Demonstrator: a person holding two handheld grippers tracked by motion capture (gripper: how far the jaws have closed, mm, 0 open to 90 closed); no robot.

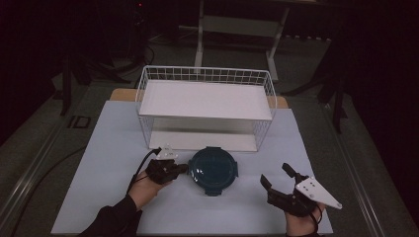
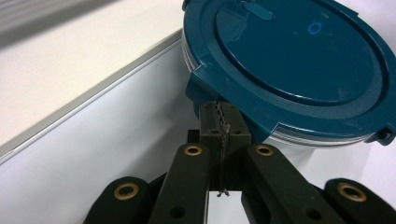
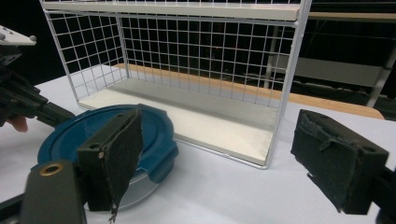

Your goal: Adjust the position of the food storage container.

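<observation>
Left gripper view looks along the left gripper (image 2: 219,122), whose jaws are pressed together pad to pad with nothing between them; their tip sits against, or just under, a corner tab of the container (image 2: 289,65). Whether the tip actually touches the tab cannot be told. From the high view the same gripper (image 1: 184,169) lies level at the container's (image 1: 213,170) left edge, held by the left hand (image 1: 145,187) in a dark sleeve.

The right gripper (image 1: 277,179) is well apart to the right, its jaws spread wide and holding nothing; in the right gripper view its two pads (image 3: 112,158) stand far from each other, with the container (image 3: 102,133) and the rack (image 3: 187,70) seen between them.

The container is round and shallow, with a dark teal lid that has a raised rim, clip tabs around the edge and a small ring mark on top. A clear or pale base shows under the lid. It sits on the table (image 1: 113,143) just in front of the rack's (image 1: 206,103) lower shelf.

The rack is white wire mesh with two flat white shelves, both bare. The table top is pale, with a wooden edge showing behind the rack. Beyond it the room is dark, with a grey floor, cables and a pale frame (image 1: 237,29) farther back.
</observation>
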